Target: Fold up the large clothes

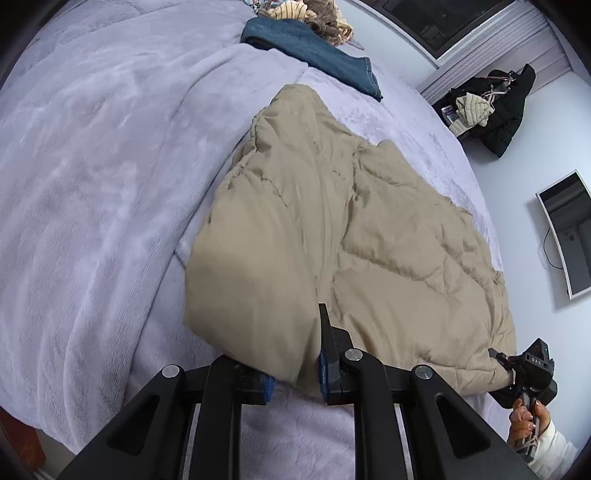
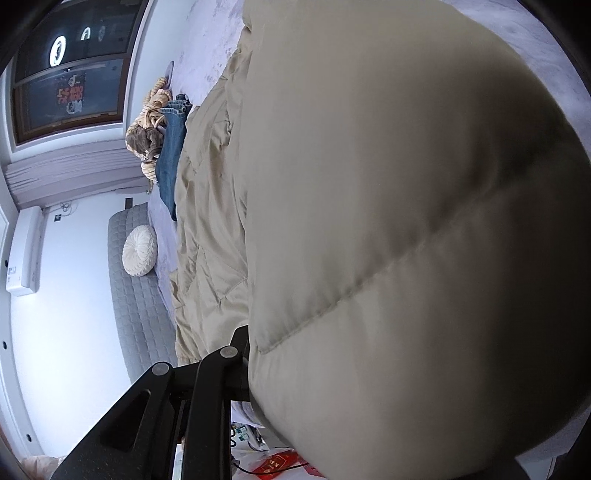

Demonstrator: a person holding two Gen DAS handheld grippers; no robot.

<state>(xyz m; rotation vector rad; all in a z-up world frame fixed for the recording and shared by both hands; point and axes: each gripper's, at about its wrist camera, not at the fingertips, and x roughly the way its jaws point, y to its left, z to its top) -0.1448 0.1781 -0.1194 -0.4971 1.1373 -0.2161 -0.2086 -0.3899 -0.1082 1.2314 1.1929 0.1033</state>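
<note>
While a tan puffer coat (image 1: 369, 229) lay spread across the lilac bed cover (image 1: 92, 184), the fold looked barely begun, with both near corners of the garment gripped and lifted but no panel yet laid over another. Most of the coat rested flat on the cover, its far end reaching toward a pair of blue jeans (image 1: 314, 51) that lay beyond it beside a heap of striped and brown clothes (image 1: 314, 14). The left gripper (image 1: 295, 369) was clamped on a thick roll of the coat's hem, tan fabric bulging between its blue pads (image 1: 269, 386). The right gripper (image 1: 496, 356), seen from the left wrist camera at the coat's other near corner, pinched that edge as well; from its own camera the padded fabric filled almost the whole view and hid the fingertips. A hand (image 1: 526, 417) in a pale sleeve (image 1: 554, 450) held the right tool's handle from below, tilted up toward the coat. Both tools pointed downward at the garment from its near side. By this view, the whole fold remained to be done: bringing the held edge over toward the far end, squaring the layers and flattening the bulk. The jeans and other clothes beyond the coat also appeared unfolded.
</note>
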